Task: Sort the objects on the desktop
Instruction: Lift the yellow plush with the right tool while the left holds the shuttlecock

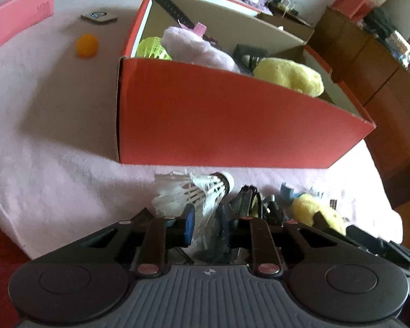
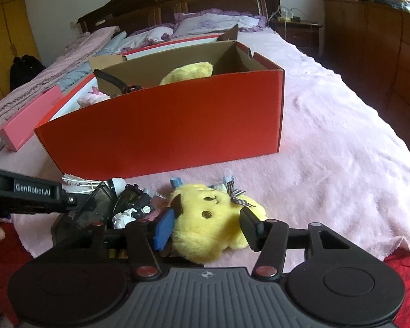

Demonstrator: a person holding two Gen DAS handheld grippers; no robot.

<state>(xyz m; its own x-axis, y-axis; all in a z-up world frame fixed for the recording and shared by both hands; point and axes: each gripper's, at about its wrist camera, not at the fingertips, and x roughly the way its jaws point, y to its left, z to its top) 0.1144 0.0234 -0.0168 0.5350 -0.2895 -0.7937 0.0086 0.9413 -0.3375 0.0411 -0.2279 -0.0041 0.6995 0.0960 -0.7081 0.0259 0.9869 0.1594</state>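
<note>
On the pink blanket (image 2: pixel 328 142), the right gripper (image 2: pixel 207 227) stands spread around the yellow plush (image 2: pixel 213 216); the left gripper (image 1: pixel 206 227) pinches the shuttlecock (image 1: pixel 196 191), cork pointing toward the red box (image 1: pixel 232 120).

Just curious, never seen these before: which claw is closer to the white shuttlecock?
Left. The left claw has its fingers around the shuttlecock's feathers. The right claw sits off to the side, straddling the yellow plush toy.

The left gripper (image 1: pixel 206 225) pinches a white shuttlecock (image 1: pixel 196 191) on the pink blanket (image 1: pixel 54 164) just before the red box (image 1: pixel 218 120).
</note>
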